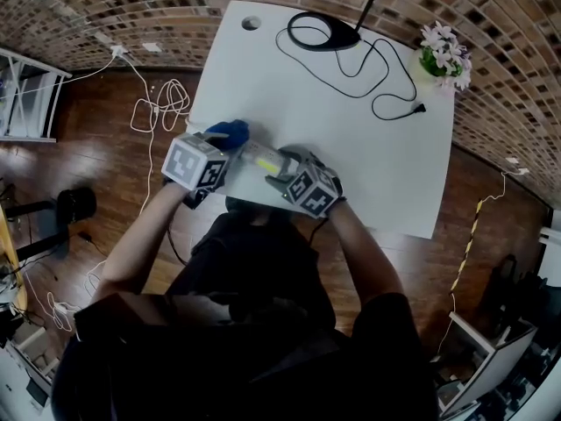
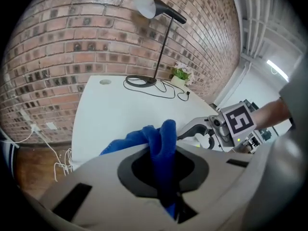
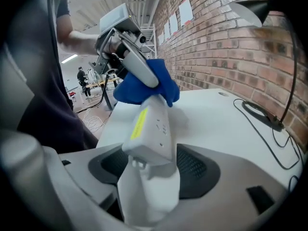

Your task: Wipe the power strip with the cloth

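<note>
Right gripper view: right gripper [image 1: 285, 172] has its jaws spread wide & clamped on one end of the power strip [image 3: 149, 129]. Strip sticks out ahead of it, socket face up, yellow label down one side. It looks lifted off the table [image 1: 368, 156], over the near edge just in front of the person. Left gripper [image 1: 221, 143] jaws are nearly together, pinching a blue cloth [image 2: 159, 143]; a bunched wad pokes out past the tips. Cloth sits at the strip's far end, touching it as far as I can tell. Step in hand, IMO: wipe along the top face. To do it well: right clamp firm so the strip doesn't pivot, drag the wad lengthwise from far end toward the clamp w/ light pressure, then roll the strip to get sides & underside. The clamped end can't be reached w/o a regrip. Watch that the left gripper's hard tips don't scrape the sockets; lead w/ the cloth, not the jaws. Surface: plain white tabletop, smooth, w/ a round hole [image 1: 252, 23] near the far corner. Far side has a black lamp [image 1: 320, 32], its loose cord [image 1: 386, 77] & a small flowering plant [image 1: 443, 55], all well apart from the work. Room: brick wall [image 1: 131, 7], wood floor [image 1: 105, 121], white cables [image 1: 162, 103] lying left of the table.
</note>
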